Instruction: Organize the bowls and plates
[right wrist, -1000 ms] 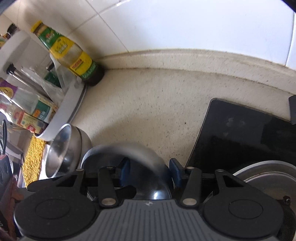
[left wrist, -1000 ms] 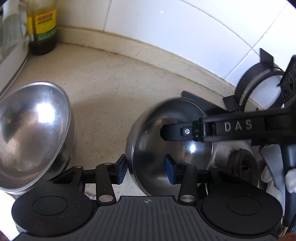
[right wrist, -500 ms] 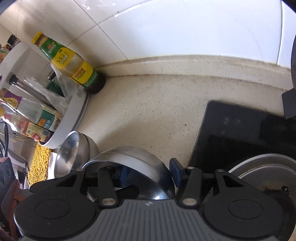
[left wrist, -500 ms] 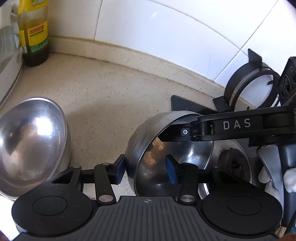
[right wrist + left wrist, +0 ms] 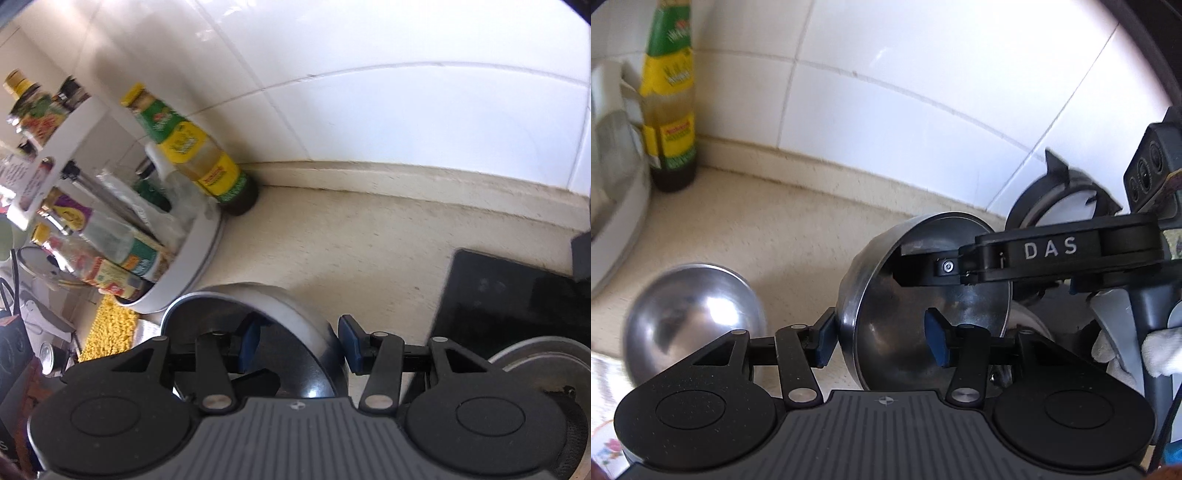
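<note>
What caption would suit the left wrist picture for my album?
Two handheld grippers, left with jaws opening, right gripping, straddle the rim of a steel bowl above a kitchen counter.

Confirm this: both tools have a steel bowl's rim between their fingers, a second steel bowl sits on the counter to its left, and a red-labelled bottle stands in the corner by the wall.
One detail is wrong. The bottle in the corner has a yellow and green label, not red; both wrist views show it. The rest stands: the left tool and right tool straddle the steel bowl rim, the left one's jaws opening, and the second bowl sits left.

A shiny steel bowl point(image 5: 923, 295) tilts on edge; a second bowl point(image 5: 694, 310) rests nearby.
</note>
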`<state>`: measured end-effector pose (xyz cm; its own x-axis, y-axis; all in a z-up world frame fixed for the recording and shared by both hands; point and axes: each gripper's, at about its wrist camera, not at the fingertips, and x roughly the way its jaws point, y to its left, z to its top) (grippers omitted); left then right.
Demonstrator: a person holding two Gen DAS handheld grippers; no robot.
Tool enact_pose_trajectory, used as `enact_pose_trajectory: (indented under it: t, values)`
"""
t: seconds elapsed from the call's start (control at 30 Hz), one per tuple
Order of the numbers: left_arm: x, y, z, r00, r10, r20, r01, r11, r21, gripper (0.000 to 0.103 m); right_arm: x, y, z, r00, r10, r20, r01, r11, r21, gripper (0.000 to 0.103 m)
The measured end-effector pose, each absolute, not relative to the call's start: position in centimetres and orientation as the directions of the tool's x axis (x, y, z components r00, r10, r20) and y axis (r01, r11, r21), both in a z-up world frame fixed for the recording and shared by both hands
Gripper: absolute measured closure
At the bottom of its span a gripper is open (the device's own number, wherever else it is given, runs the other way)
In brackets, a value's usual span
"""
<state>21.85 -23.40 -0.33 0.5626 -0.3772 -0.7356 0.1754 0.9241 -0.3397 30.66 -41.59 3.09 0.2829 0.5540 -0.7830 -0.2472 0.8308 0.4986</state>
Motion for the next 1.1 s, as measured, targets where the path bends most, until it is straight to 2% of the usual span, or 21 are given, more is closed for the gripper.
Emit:
enact_pose_trajectory:
  t: [0.4,0.83,1.1]
  values:
    - [18.7,-17.3,3.0,0.654,-0.334,-0.679,0.126,0.933,-0.338,0.039,29.2,-33.9,5.6,0.249,0.572,-0.781,-0.351,0.805,0.478,0.043]
    - [17.5,-9.3,3.0,0.663,-0.259,-0.703,0.024,0.945,-0.326,0.039,29.7,-25.7,4.2,0.154,0.590,-0.793,-0.386,0.774,0.501,0.043]
    - [18.6,-8.5,1.3,0.631,-0.290,-0.720,0.035,0.937,-0.347,0.039,30.1,-25.4,2.9,0.154,0.548,-0.822,-0.333,0.812,0.479,0.043]
